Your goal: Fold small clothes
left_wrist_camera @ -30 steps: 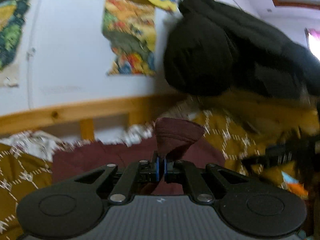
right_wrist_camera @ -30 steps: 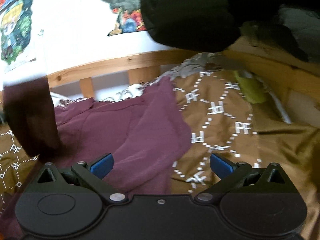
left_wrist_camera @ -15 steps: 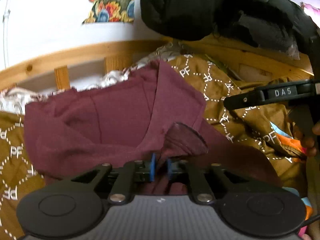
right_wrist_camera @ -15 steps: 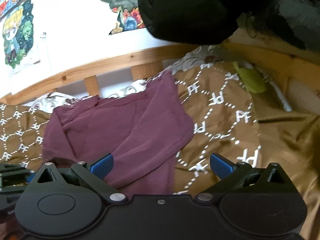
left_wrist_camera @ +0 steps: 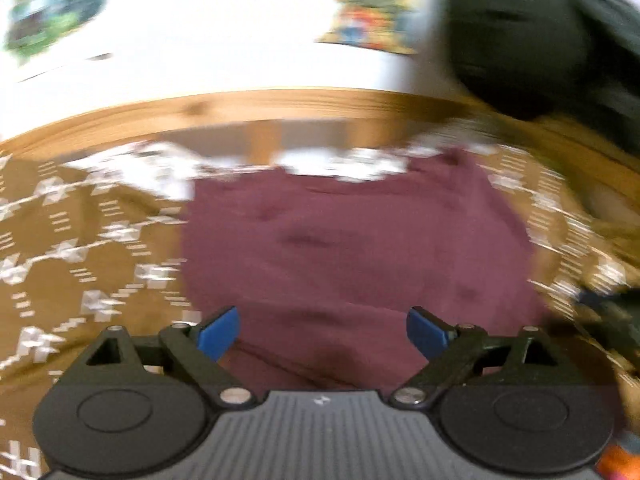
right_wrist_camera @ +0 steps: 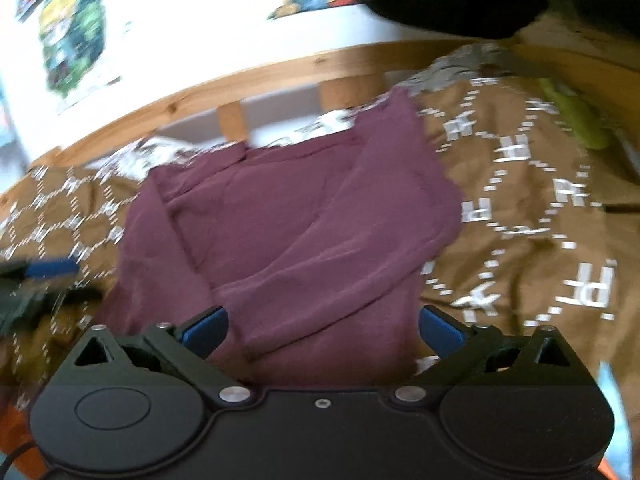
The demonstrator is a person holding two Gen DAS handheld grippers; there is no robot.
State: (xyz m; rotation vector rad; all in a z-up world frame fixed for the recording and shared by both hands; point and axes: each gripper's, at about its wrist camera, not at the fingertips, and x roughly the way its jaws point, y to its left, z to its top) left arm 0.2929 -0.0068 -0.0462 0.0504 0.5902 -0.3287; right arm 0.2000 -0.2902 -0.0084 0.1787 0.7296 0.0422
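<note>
A maroon garment [left_wrist_camera: 352, 248] lies spread on the brown patterned bedspread [left_wrist_camera: 80, 248], partly folded, with one side flap laid over its middle in the right wrist view [right_wrist_camera: 304, 220]. My left gripper [left_wrist_camera: 322, 330] is open and empty, just above the garment's near edge. My right gripper [right_wrist_camera: 322, 330] is open and empty over the garment's near right part. The left gripper shows blurred at the left edge of the right wrist view [right_wrist_camera: 40, 276].
A wooden bed rail [right_wrist_camera: 224, 84] runs behind the garment, with a white wall and posters above. A black jacket [left_wrist_camera: 528, 40] hangs at the upper right. A yellow-green item [right_wrist_camera: 576, 120] lies on the bedspread [right_wrist_camera: 540, 200] at far right.
My left gripper brought the sleeve down onto the garment, opened and let it go, then swung left. My right gripper stayed open and shifted slightly.
</note>
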